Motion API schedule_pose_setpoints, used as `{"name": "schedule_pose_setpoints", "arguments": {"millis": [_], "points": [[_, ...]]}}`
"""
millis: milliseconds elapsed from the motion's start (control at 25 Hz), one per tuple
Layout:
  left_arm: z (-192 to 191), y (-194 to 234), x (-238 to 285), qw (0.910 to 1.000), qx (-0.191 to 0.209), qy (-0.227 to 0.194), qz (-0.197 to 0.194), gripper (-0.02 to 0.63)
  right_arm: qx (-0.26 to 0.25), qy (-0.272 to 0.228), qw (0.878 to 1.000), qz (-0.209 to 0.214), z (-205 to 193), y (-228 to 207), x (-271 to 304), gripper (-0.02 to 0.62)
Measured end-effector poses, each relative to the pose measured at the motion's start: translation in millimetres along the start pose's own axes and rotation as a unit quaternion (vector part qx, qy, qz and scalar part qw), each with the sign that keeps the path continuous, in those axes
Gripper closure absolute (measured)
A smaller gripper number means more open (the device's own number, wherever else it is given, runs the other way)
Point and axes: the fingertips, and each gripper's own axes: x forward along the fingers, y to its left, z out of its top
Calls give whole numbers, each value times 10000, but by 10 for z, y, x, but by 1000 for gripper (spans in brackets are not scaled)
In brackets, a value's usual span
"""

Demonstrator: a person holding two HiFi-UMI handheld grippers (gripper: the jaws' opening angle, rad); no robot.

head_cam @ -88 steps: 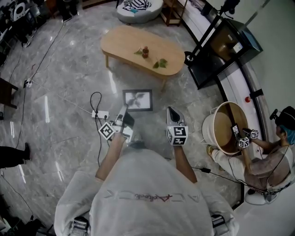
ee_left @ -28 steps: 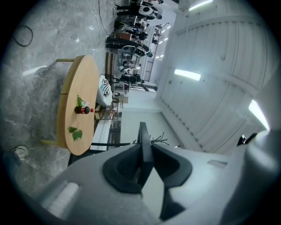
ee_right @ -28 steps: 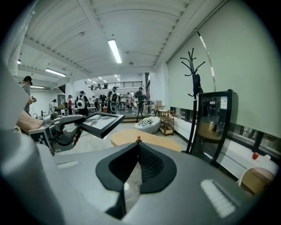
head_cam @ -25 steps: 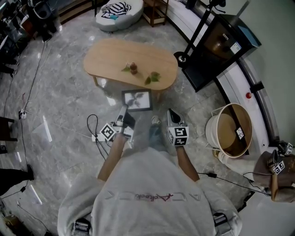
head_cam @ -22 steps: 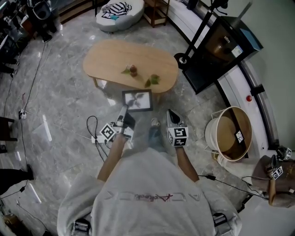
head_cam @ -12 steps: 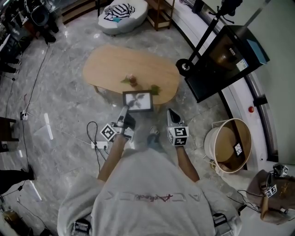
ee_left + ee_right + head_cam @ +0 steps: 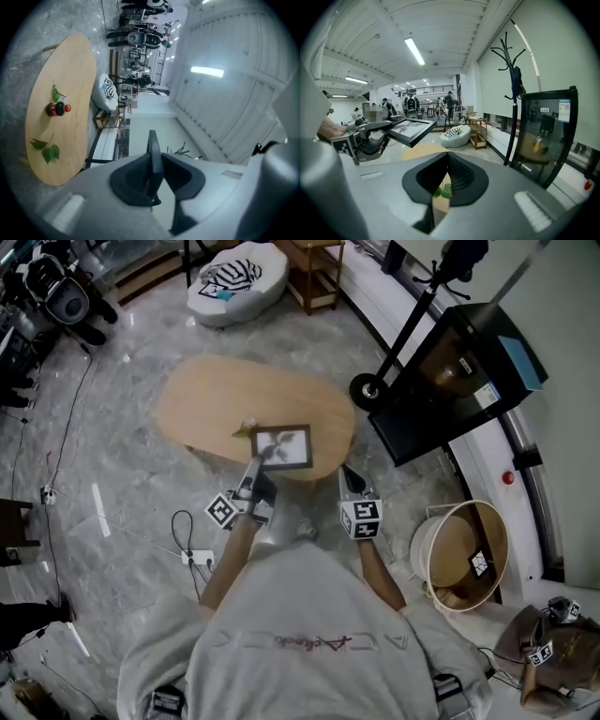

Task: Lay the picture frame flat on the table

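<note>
A black picture frame (image 7: 281,446) with a pale leaf print hangs roughly level over the near edge of the oval wooden table (image 7: 197,413). My left gripper (image 7: 255,468) is shut on its near left corner. In the left gripper view the frame's edge (image 7: 153,154) stands clamped between the jaws, and a small red-capped bottle (image 7: 56,108) and green leaves (image 7: 48,151) lie on the table (image 7: 70,70). My right gripper (image 7: 347,472) sits to the frame's right, shut with nothing in it. The right gripper view shows the frame (image 7: 410,129) held up at the left.
A dark screen on a stand (image 7: 450,371) is at the table's right, and a round tan tub (image 7: 459,545) stands on the floor beyond it. A power strip with a cable (image 7: 197,557) lies at lower left. A patterned pouf (image 7: 230,277) and a wooden shelf (image 7: 314,268) stand behind the table.
Both grippers have travelled forward to the table, the left one carrying the frame. The frame now overlaps the table's near edge and hides the bottle in the head view.
</note>
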Motion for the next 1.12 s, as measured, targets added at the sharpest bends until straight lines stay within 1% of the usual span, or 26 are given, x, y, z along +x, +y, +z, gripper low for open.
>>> {"name": "schedule_pose_setpoints", "arguments": {"millis": [240, 440, 800, 1000, 1120], "points": [[-4, 197, 555, 10000, 50, 31, 30, 537, -31, -24, 10000, 55, 165, -416, 362, 592], [-47, 326, 858, 9999, 34, 93, 61, 537, -32, 16, 9999, 94, 200, -651, 562, 592], [-163, 665, 995, 9991, -91, 198, 372, 537, 157, 324, 9992, 151, -57, -855, 763, 592], [-136, 813, 966, 9984, -179, 217, 493, 537, 213, 455, 9986, 163, -170, -833, 868, 591], [-118, 879, 1045, 9980, -241, 257, 524, 537, 223, 526, 9982, 179, -181, -853, 948, 592]]}}
